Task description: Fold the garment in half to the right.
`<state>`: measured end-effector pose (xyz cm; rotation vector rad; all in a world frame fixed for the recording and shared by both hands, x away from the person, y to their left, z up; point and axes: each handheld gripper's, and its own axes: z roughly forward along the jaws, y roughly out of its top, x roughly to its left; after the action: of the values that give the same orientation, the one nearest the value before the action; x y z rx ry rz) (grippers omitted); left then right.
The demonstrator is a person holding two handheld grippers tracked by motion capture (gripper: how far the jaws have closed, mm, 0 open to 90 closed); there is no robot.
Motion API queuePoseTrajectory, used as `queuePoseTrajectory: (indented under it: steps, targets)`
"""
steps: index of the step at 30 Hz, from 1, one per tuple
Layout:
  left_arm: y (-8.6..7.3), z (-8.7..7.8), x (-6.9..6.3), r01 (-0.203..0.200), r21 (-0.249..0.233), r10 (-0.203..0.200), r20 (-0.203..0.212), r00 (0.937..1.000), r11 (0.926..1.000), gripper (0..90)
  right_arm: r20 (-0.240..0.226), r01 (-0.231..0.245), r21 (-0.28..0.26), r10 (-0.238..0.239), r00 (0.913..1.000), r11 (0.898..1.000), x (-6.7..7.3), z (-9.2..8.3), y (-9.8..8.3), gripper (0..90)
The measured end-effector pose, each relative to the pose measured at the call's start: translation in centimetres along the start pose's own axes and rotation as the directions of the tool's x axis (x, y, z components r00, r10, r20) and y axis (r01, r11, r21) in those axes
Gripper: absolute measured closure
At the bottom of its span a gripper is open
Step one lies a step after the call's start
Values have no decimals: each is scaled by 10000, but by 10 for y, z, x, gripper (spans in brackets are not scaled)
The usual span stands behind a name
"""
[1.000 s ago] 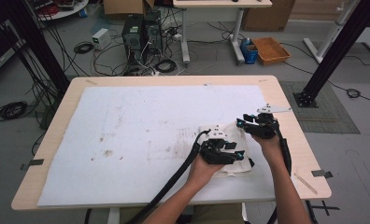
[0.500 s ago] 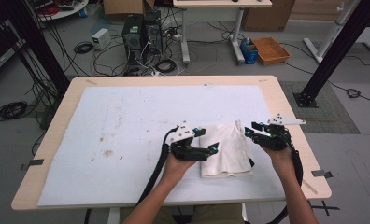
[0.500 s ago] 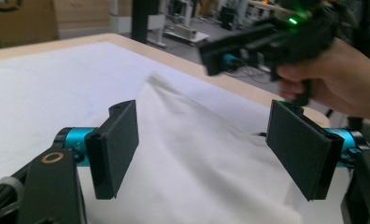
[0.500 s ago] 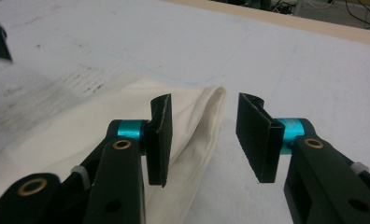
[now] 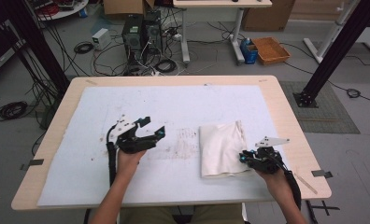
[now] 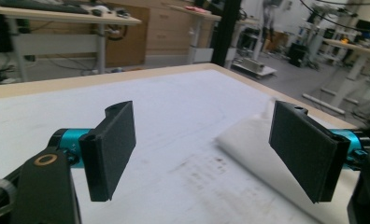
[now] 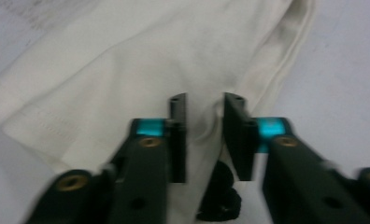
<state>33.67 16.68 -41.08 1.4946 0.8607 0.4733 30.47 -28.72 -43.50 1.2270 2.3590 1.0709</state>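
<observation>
Two hand-held grippers are working over the table. Right hand-held gripper is closing its jaws on the cloth's near right edge, a fold bunching between them. Left hand-held gripper, jaws having just spread wide and holding nothing, is hovering well left of the cloth, pointing toward it.

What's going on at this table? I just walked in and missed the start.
A person is folding a cream cloth on a white-covered table. The right tool has just been closing at the cloth's right edge, with fabric between its jaws. The left tool has just opened wide and hangs empty over the stained cover, left of the cloth.
</observation>
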Motion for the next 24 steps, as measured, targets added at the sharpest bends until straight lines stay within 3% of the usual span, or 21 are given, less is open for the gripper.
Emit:
queuePoseTrajectory:
  steps: [3, 7, 9, 13, 14, 15, 16, 19, 21, 23, 24]
  targets:
    - [-5, -19, 18, 139, -81, -141, -363, 9992, 9999, 228, -165, 67, 44, -66, 9998, 10000, 0, -1, -2, 878]
    - [-14, -40, 36, 394, -178, -408, -823, 9958, 9991, 228, 278, -193, 154, 189, 9994, 9997, -4, -17, -3, 878]
    - [-15, -45, 41, 580, -315, -607, -959, 9935, 9978, 227, 520, -108, 465, 84, 9986, 9989, -5, -19, -7, 878]
    - [-13, -48, 43, 506, -443, -552, -1114, 9922, 9977, 226, 445, -127, 797, 92, 9990, 9967, -4, -18, -11, 869]
    - [-13, -48, 43, 485, -429, -531, -1134, 9921, 9979, 226, 377, -134, 931, 99, 9992, 9956, -4, -19, -9, 837]
    - [-13, -48, 43, 431, -402, -474, -1130, 9925, 9983, 226, 530, -42, 925, -7, 9986, 9957, -4, -20, -7, 718]
    - [-13, -48, 44, 420, -389, -462, -1119, 9926, 9984, 226, 816, -12, 689, -44, 9967, 9976, -4, -22, -3, 616]
    - [-14, -47, 45, 484, -399, -524, -1078, 9928, 9980, 226, 1106, 285, -728, -204, 9937, 9969, -7, -24, 15, 524]
    - [-14, -46, 44, 483, -359, -518, -1042, 9932, 9982, 226, 1102, 969, -1271, -830, 9904, 9872, -7, -13, 33, 562]
    - [-15, -45, 43, 412, -304, -440, -979, 9942, 9987, 226, 856, 943, -1562, -817, 9930, 9832, -9, 6, 52, 626]
    - [-15, -45, 42, 409, -297, -436, -965, 9944, 9987, 226, 1082, 1045, -1406, -897, 9901, 9845, -11, 22, 60, 675]
